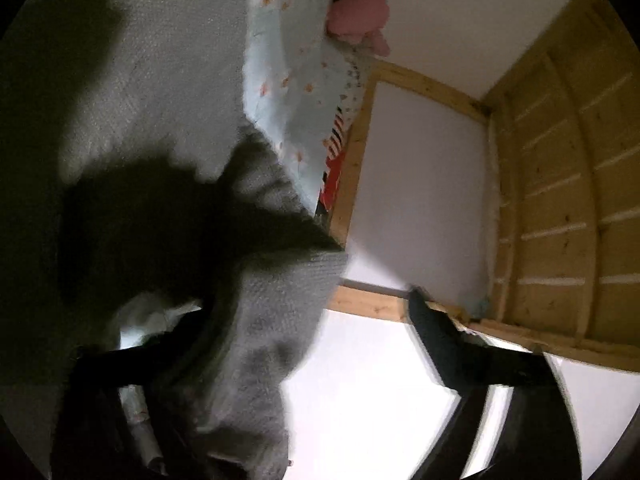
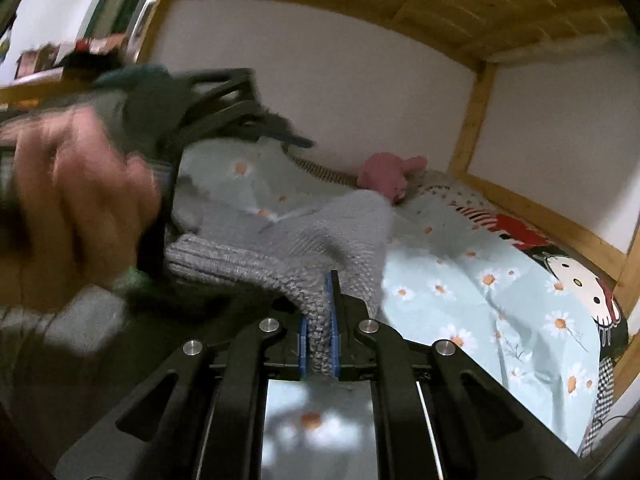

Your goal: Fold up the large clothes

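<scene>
Here, a grey knitted sweater (image 2: 288, 240) is seen lying rumpled over a pale blue flowered quilt (image 2: 460, 280) on a bunk bed with a wooden frame (image 2: 476, 112); a ribbed edge of it is pinched between the blue pads (image 2: 335, 344) of the right gripper (image 2: 320, 344), whose fingers are pressed together on the knit. In the left wrist view (rolled sideways and blurred) the same sweater (image 1: 260, 340) is draped over one black finger (image 1: 160, 356) of the left gripper (image 1: 296, 340), while the other finger (image 1: 440, 340) stands apart against the white wall (image 1: 420, 180); whether the cloth is pressed between them cannot be told. A hand (image 2: 80, 196) is seen wrapped round the left gripper's handle in the right wrist view. A pink plush toy (image 2: 384, 176) is seen by the wall, beside a cartoon-cat pillow (image 2: 576, 280).
</scene>
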Demonstrator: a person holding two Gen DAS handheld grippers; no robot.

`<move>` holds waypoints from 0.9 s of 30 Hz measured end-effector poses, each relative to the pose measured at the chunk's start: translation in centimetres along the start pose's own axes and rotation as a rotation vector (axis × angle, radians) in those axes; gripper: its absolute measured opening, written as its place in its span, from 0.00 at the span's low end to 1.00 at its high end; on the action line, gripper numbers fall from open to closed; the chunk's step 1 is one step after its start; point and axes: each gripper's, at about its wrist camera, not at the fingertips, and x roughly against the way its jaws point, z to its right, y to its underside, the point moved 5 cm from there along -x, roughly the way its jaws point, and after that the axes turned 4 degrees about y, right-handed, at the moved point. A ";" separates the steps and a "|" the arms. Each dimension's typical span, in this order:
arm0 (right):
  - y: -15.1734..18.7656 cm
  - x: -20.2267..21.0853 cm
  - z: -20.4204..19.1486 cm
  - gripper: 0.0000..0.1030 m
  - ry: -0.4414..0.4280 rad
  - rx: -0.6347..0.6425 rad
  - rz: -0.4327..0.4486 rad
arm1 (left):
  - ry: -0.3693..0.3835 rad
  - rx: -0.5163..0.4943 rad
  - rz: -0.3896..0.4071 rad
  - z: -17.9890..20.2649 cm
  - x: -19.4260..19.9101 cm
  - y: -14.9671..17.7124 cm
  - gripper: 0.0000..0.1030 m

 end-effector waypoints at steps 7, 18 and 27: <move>-0.8 -0.4 -2.4 0.09 -0.031 -0.010 -0.028 | -0.103 -0.210 -0.033 5.5 2.5 -0.1 0.09; -6.4 -0.1 -9.8 0.09 -0.130 -0.034 0.025 | -0.293 -0.406 0.085 10.9 12.9 -2.7 0.08; -9.6 -1.0 -24.7 0.09 -0.309 0.058 -0.005 | -0.619 -0.520 0.231 12.3 25.7 -5.7 0.08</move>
